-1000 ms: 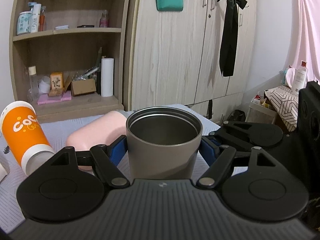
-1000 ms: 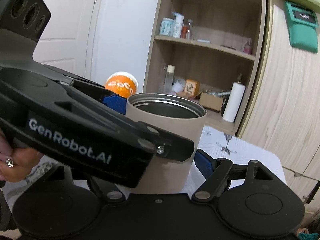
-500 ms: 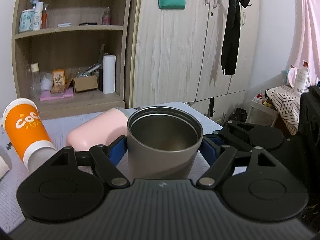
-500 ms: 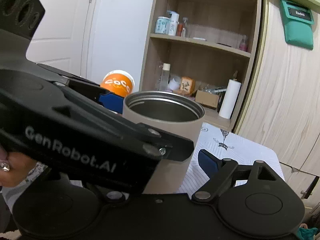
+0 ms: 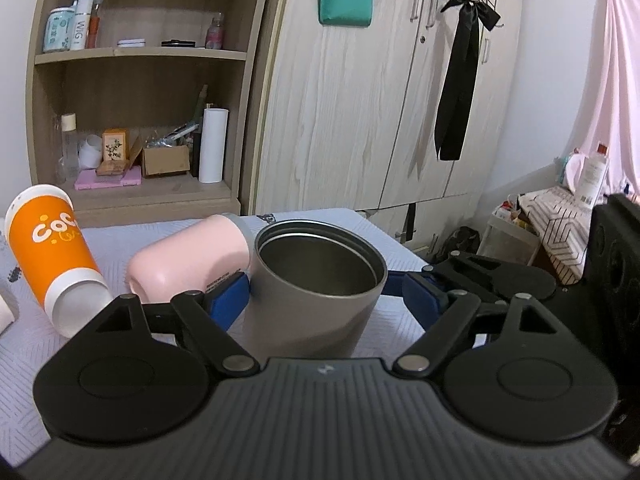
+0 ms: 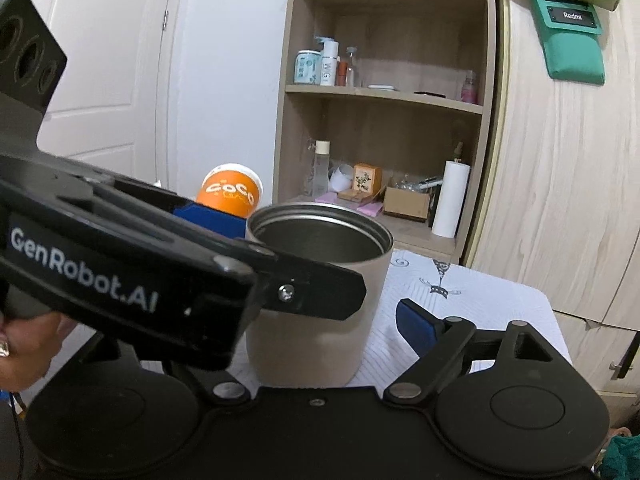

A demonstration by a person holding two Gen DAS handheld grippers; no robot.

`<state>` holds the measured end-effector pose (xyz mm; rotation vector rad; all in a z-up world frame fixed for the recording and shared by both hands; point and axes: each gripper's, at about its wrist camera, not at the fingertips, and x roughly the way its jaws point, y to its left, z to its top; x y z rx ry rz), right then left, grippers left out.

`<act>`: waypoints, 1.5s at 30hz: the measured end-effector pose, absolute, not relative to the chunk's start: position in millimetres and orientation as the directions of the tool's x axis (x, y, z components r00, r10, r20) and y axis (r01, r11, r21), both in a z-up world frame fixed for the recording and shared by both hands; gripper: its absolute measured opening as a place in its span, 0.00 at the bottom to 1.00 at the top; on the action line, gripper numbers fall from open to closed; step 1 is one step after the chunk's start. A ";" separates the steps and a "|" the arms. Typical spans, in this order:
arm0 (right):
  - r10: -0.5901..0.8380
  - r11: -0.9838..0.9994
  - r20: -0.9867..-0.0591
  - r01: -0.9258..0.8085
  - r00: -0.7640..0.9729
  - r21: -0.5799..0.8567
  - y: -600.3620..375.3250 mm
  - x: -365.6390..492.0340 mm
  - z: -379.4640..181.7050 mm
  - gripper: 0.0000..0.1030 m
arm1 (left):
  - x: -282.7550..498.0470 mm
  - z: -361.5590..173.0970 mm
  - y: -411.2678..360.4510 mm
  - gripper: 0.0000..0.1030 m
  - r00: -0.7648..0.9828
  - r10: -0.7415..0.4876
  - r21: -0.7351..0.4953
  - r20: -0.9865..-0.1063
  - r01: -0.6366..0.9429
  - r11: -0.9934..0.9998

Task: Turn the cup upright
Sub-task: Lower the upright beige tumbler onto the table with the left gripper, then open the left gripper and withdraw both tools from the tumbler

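Cup: your grey metal cup (image 5: 316,280) stands upright on the white patterned tablecloth (image 5: 392,320), mouth up, leaning slightly.
Left claw: your left gripper (image 5: 332,292) is spread; the left blue pad (image 5: 228,300) touches or nearly touches the cup wall, the right pad (image 5: 420,300) stands clear of it.
Right claw: your right gripper (image 6: 320,308) is spread too; its one visible blue pad (image 6: 416,328) is apart from the cup (image 6: 316,308); the other finger is hidden.
In the way: your left gripper's black body (image 6: 132,276), marked GenRobot.AI, crosses your right view in front of the cup's left side.
Around: a pink cup (image 5: 188,260) lies on its side just behind the grey cup; an orange Coco cup (image 5: 52,264) stands upside down and tilted, further left.
Left view only: the pink cup, a black ribbon (image 5: 456,80) on the cupboard door.
Right view only: your hand (image 6: 28,352) on the left handle, a white door (image 6: 112,80).
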<state>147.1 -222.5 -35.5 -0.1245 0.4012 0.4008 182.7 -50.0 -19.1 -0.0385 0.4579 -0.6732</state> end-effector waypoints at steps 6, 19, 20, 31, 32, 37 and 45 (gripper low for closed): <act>0.353 0.917 -0.395 -0.397 0.848 -0.032 -223.9 144.3 -32.8 0.86 | 175.1 -12.4 -43.7 0.82 0.699 -0.603 -0.178 -0.384 0.585 0.791; 0.328 0.939 -0.405 -0.343 0.853 0.037 -233.8 116.5 -24.1 0.86 | 117.4 6.3 -22.3 0.94 0.809 -0.445 -0.097 -0.383 0.444 0.891; 0.321 0.942 -0.401 -0.335 0.858 0.038 -235.6 110.7 -22.2 0.86 | 110.9 7.3 -20.6 0.95 0.822 -0.425 -0.085 -0.379 0.426 0.901; 0.241 0.966 -0.283 -0.258 0.928 -0.027 -237.9 35.8 11.0 0.87 | 30.8 20.3 1.5 1.00 0.943 -0.205 -0.006 -0.262 0.211 0.977; 0.234 0.968 -0.275 -0.251 0.932 -0.027 -237.9 30.1 13.2 0.87 | 24.8 20.7 2.1 1.00 0.951 -0.184 0.007 -0.250 0.192 0.981; 0.184 0.979 -0.258 -0.201 0.948 -0.040 -239.0 11.1 21.7 0.88 | 7.9 23.6 4.3 1.00 0.958 -0.143 0.044 -0.247 0.159 0.986; 0.137 0.987 -0.271 -0.154 0.953 -0.044 -240.3 3.3 26.4 0.89 | -0.2 26.3 2.4 1.00 0.960 -0.100 0.085 -0.260 0.125 0.988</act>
